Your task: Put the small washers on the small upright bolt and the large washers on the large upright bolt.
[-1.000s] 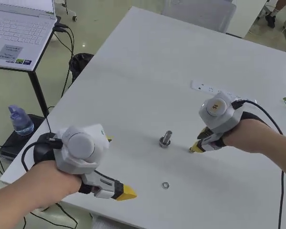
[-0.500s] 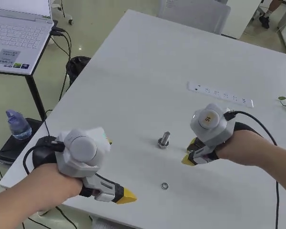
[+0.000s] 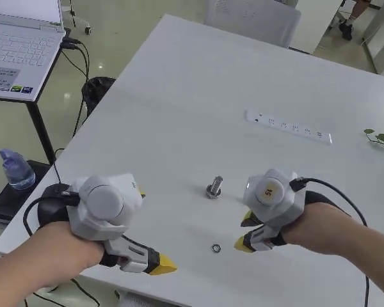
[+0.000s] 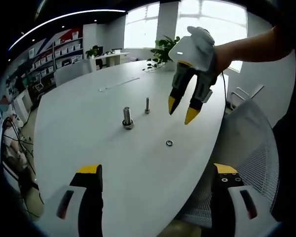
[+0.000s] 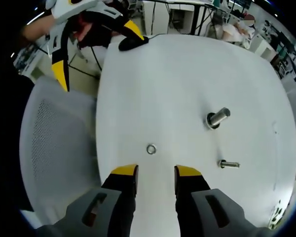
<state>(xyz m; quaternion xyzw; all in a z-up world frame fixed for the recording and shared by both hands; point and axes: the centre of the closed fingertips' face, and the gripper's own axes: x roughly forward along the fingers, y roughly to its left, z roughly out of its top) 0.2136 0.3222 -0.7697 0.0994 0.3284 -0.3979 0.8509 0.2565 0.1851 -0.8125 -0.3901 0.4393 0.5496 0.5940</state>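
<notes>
Nearer the washer (image 3: 216,247), right tongs (image 3: 243,233) came

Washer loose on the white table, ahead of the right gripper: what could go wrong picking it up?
1. The washer lies flat on the smooth table, toward its edge; the open jaws of the right gripper might shove it off rather than pinch it.
2. The small bolt and large bolt stand close together, so the washer could end up on the wrong one.

Our left gripper (image 3: 156,262) hangs low at our left, jaws spread wide. Our right gripper (image 3: 244,232) points downward and leftward, jaws parted by a narrow gap.
</notes>
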